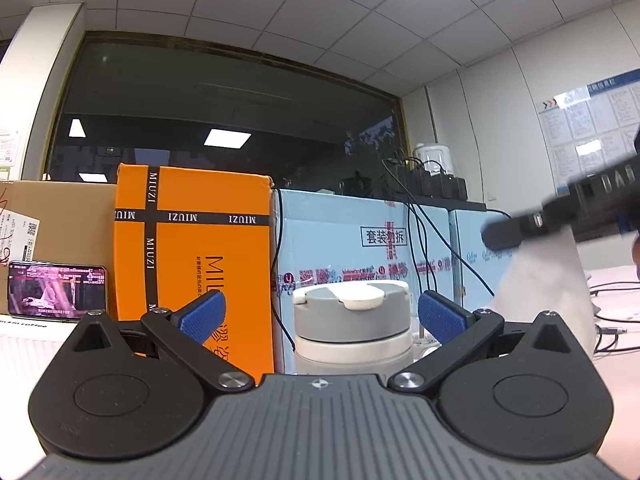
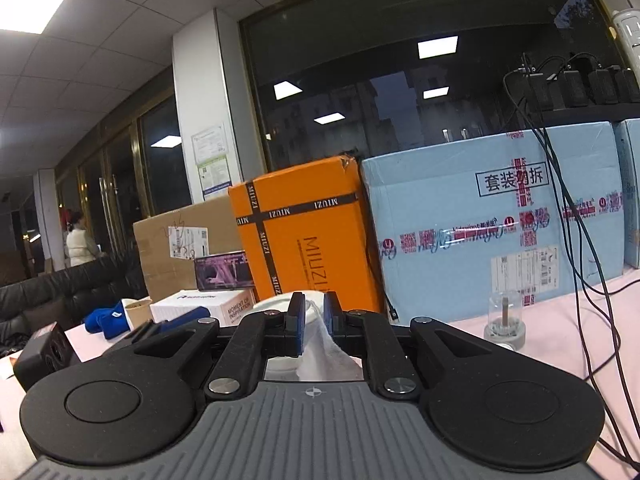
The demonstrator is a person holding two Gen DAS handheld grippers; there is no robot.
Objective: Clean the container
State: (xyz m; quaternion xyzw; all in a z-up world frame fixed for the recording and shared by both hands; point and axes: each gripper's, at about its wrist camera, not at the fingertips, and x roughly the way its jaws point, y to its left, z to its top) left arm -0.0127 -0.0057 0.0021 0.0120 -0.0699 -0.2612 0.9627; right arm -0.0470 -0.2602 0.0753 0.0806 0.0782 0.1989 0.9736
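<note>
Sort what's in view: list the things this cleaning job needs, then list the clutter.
For the job:
- container, between the open left claw pads
- white tissue, pinched in the right claw

Clutter:
- orange box
- blue carton
- phone
- cables

Each gripper is built alike: the left gripper [image 1: 322,314] and the right gripper [image 2: 314,318] are formed of black linkage arms pinned with silver screws, round black side discs, a ribbed grey base marked with a small crosshair, and blue textured finger pads [image 1: 204,316].
</note>
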